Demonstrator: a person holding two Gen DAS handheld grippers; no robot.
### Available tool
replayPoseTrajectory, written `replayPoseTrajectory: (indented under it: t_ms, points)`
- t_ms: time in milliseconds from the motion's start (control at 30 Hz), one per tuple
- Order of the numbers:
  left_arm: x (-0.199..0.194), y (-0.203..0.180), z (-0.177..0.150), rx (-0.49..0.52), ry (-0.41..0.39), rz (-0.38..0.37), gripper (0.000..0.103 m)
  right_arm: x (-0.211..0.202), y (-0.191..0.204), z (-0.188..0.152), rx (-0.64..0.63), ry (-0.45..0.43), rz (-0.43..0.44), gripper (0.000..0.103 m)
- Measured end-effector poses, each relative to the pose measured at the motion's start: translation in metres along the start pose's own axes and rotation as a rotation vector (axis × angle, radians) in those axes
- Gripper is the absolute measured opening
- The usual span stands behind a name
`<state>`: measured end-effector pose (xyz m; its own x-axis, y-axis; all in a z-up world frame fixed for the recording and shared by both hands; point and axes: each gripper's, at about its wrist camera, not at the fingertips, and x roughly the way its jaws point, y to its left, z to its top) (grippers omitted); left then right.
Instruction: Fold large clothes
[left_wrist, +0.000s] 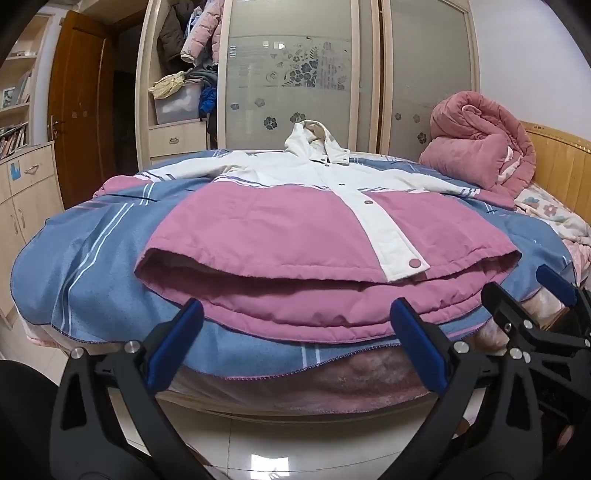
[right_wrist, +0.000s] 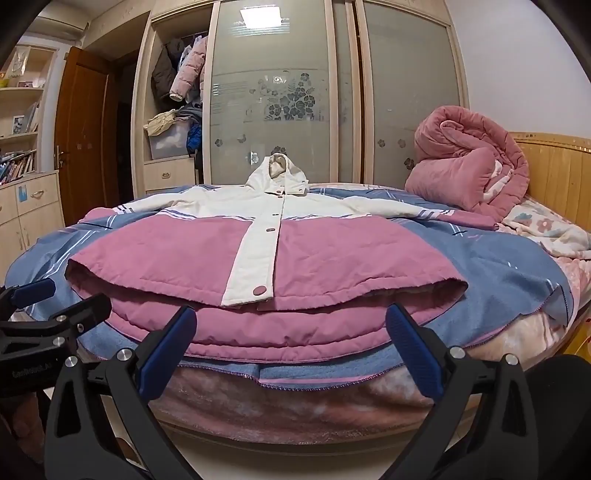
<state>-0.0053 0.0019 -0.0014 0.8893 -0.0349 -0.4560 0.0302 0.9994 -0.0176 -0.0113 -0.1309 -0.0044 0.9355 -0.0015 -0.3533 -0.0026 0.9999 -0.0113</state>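
A hooded jacket (left_wrist: 295, 229) (right_wrist: 166, 258), pink below and white above with a white snap placket, lies face up and spread flat on a blue striped sheet (left_wrist: 92, 258) (right_wrist: 480, 258) on the bed. Its hem faces me and its hood (left_wrist: 314, 140) points to the far side. My left gripper (left_wrist: 297, 314) hovers open just before the hem, nothing between its blue pads. My right gripper (right_wrist: 291, 314) is likewise open and empty at the hem, a little to the right. Each gripper shows at the edge of the other's view: the right gripper (left_wrist: 517, 284), the left gripper (right_wrist: 68, 295).
A rolled pink quilt (left_wrist: 476, 147) (right_wrist: 465, 166) sits at the bed's far right by the wooden headboard (left_wrist: 561, 162). Behind the bed stands a wardrobe (left_wrist: 295, 74) with frosted sliding doors. A low cabinet (left_wrist: 26, 192) is on the left, and glossy tiled floor (left_wrist: 258, 443) lies below me.
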Motion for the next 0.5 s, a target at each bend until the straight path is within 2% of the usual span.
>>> replayPoseTrajectory:
  t_ms: [500]
  points:
    - [-0.0015, -0.0034, -0.0041, 0.013, 0.009, -0.004, 0.101, 0.0028, -0.0019, -0.0014, 0.019, 0.018, 0.005, 0.102]
